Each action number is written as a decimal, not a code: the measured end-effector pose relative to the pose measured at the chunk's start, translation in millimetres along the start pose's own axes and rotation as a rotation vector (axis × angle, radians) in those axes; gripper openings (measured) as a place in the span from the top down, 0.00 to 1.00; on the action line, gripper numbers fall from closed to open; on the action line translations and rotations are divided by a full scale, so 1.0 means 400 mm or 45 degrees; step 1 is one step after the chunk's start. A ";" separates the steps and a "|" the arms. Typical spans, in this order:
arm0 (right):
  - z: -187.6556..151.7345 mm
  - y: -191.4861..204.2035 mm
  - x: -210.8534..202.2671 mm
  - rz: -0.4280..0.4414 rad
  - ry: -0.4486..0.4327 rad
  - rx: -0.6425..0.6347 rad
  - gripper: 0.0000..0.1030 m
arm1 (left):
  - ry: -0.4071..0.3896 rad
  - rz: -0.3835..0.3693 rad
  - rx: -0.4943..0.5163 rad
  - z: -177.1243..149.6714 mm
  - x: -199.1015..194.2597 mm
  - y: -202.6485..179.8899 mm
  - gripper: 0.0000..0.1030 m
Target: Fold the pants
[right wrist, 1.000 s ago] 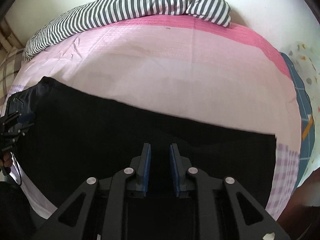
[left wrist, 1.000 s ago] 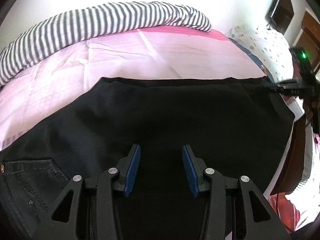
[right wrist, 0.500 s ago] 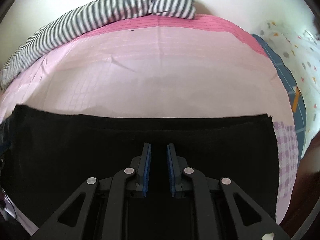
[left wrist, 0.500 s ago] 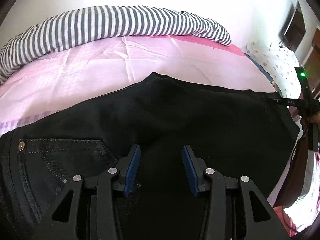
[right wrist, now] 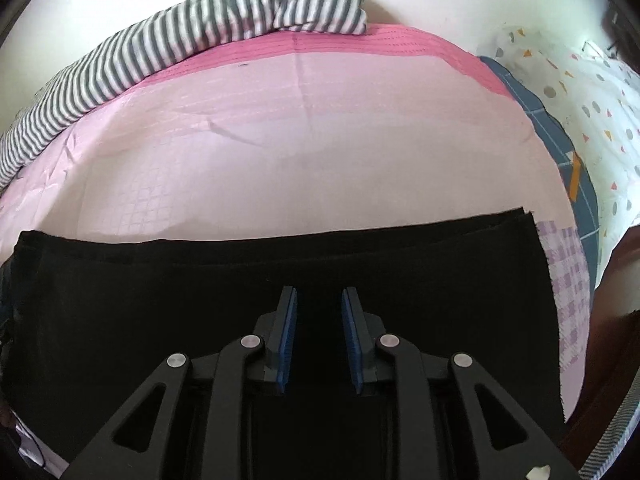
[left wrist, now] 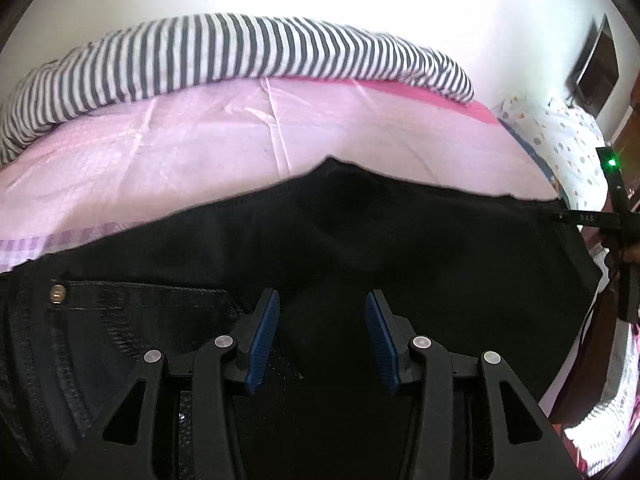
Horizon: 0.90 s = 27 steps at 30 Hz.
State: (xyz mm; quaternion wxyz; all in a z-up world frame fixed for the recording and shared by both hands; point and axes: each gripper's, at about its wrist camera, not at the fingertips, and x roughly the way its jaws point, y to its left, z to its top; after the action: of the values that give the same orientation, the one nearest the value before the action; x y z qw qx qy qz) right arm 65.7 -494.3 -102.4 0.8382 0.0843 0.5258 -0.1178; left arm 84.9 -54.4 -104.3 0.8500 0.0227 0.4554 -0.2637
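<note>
The black pants are lying lengthwise along the bed's near edge. The left claw is hovering wide open over the pocket end. The right claw is sitting over the hem end, jaws parted and probably empty.

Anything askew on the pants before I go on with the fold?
The black pants have a peak bunched up along the far edge, near the middle, in the left wrist view. The hem end looks straight in the right view.
</note>
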 end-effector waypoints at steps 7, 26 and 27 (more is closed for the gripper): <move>0.053 0.264 -0.043 0.442 0.029 -0.232 0.77 | -0.183 0.142 0.051 -0.005 -0.064 0.016 0.50; 0.101 0.738 0.116 0.722 0.298 -0.688 0.68 | -0.154 0.226 0.160 -0.072 -0.059 0.053 0.32; 0.097 0.745 0.115 0.714 0.293 -0.708 0.70 | -0.152 0.227 0.161 -0.070 -0.055 0.051 0.31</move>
State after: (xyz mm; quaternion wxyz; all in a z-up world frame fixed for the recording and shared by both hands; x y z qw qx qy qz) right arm 203.5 -224.0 -121.8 0.7642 0.0072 0.5847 0.2720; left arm 63.2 -19.5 -107.4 0.8926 0.1010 0.3824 -0.2162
